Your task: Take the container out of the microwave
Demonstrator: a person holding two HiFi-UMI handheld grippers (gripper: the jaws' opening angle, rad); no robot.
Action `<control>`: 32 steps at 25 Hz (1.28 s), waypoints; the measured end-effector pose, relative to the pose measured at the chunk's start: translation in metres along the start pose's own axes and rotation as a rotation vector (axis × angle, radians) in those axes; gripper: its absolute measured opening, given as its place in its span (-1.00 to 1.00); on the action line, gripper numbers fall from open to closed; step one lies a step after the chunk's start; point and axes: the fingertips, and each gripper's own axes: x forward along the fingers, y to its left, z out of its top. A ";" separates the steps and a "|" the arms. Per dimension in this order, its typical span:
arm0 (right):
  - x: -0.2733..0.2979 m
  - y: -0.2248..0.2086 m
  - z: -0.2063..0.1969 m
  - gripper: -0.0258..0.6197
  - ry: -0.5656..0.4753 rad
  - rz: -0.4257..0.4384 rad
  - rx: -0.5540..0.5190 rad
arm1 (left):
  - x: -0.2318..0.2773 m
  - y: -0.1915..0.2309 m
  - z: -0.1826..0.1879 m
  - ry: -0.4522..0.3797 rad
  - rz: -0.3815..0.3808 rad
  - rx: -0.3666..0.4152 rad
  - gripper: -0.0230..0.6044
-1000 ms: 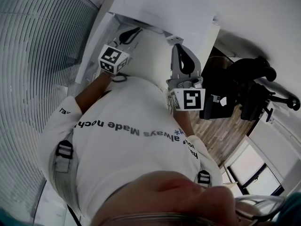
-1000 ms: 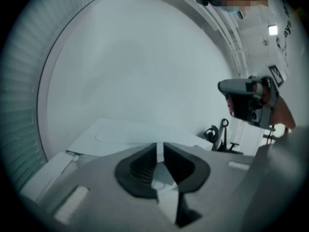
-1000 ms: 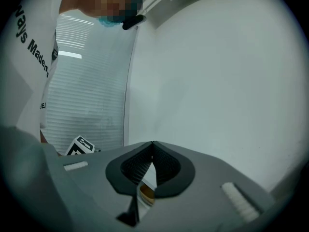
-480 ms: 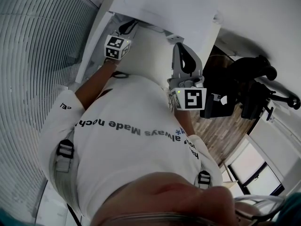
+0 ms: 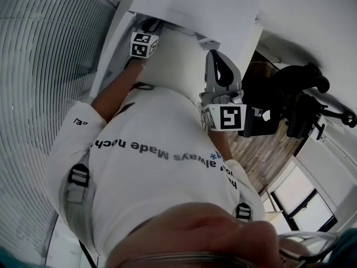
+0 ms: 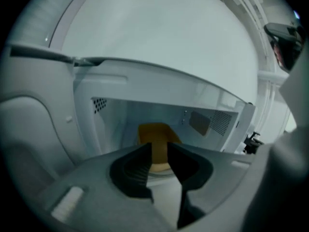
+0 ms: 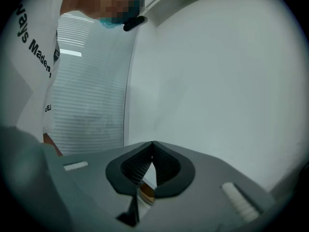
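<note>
So the container (image 6: 155, 132) is sitting inside the open microwave (image 6: 159, 83), around the middle and toward the back, on what looks like the turntable (image 6: 161, 172). It's an amber-yellow tub, probably thin plastic, so the guess is light, fairly stiff but with walls that give a bit if squeezed hard, and smooth enough to slip. Whether there's anything in it, or a lid on it, can't be made out, so it's best treated as something that might slosh. The left tongs (image 6: 159, 149) have just been opening and the jaws stand apart with nothing clamped. The tub shows right through the gap but it's farther in, not touching the tips. The right tongs (image 7: 152, 144) are closed tip to tip, holding nothing and just pointing at a blank wall (image 7: 217, 81). The best hold is probably the near side wall up by the rim, pinched firmly but not crushed, and kept level on the way out. The tub looks upright with its top facing up and a flat side toward the door. Its bottom is hidden behind the jaws. It looks about as wide as it is tall from here, so no clear long axis.
</note>
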 end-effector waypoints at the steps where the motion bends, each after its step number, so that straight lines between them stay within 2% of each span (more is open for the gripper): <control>1: 0.000 0.001 0.000 -0.92 0.001 0.001 0.001 | 0.003 0.002 -0.002 0.008 0.007 0.002 -0.61; 10: -0.003 0.003 -0.003 -0.92 0.004 -0.003 0.004 | 0.028 0.021 -0.012 0.045 0.066 -0.040 -0.49; 20: -0.011 0.001 -0.003 -0.92 0.006 -0.019 0.009 | 0.048 0.032 -0.016 0.081 0.106 -0.081 -0.47; 27: -0.013 -0.001 -0.006 -0.92 0.012 -0.030 0.014 | 0.059 0.036 -0.027 0.120 0.114 -0.114 -0.47; 32: -0.015 -0.006 -0.008 -0.92 0.012 -0.041 0.019 | 0.066 0.036 -0.032 0.135 0.117 -0.121 -0.56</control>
